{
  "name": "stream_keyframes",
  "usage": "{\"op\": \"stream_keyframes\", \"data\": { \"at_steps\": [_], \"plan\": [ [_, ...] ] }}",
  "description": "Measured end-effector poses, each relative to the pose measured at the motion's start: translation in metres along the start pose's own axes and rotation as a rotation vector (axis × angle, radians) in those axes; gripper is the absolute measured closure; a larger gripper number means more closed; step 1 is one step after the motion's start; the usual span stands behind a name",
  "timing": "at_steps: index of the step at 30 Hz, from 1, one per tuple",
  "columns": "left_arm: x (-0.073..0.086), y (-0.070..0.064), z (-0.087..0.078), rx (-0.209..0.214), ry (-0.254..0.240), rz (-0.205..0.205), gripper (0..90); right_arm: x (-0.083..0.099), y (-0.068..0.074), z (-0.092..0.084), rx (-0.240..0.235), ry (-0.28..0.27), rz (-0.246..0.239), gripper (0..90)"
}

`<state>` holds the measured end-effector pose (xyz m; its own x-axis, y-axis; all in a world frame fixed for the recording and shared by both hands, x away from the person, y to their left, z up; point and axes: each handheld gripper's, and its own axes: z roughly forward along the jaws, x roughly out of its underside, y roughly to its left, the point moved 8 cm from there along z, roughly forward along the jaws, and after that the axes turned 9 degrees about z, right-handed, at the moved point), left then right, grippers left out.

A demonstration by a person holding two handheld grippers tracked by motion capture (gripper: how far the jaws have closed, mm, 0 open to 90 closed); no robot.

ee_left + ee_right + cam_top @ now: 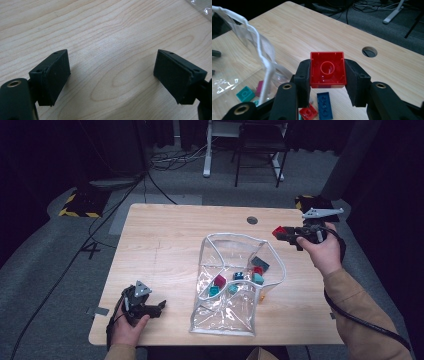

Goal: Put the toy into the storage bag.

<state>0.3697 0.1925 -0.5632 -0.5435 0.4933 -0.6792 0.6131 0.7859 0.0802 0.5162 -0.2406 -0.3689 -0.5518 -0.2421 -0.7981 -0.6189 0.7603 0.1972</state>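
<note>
Item: red brick (327, 70), clamped in my right tool (286, 234), at 2 o'clock above the counter (165, 250). Clear bag (235, 287) with loose bricks at centre. My left tool (112, 75) wide open, empty, at 7 o'clock.

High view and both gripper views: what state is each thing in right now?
Left tongs: open, nothing between the jaws, low over the wooden table.
Right tongs: shut on the red square plastic brick, held above the table.
Clear plastic bag with white trim: lying open, small bricks inside.
Blue flat plastic brick: lying loose below the right tongs.
</note>
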Motion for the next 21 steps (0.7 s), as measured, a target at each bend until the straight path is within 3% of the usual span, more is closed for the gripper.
{"op": "stream_keyframes", "data": {
  "at_steps": [6, 12, 21],
  "plan": [
    [0.000, 0.000, 0.000, 0.001, 0.001, 0.000, 14.0, -0.011, 0.018, -0.002, -0.033, -0.022, -0.022, 59.3],
    [0.000, 0.000, 0.000, 0.000, 0.001, 0.001, 14.0, -0.015, 0.035, -0.001, -0.061, -0.019, -0.051, 59.3],
    [0.000, 0.000, 0.000, 0.002, 0.000, 0.000, 14.0, -0.018, 0.071, 0.009, -0.133, -0.001, -0.098, 59.3]
  ]
}}
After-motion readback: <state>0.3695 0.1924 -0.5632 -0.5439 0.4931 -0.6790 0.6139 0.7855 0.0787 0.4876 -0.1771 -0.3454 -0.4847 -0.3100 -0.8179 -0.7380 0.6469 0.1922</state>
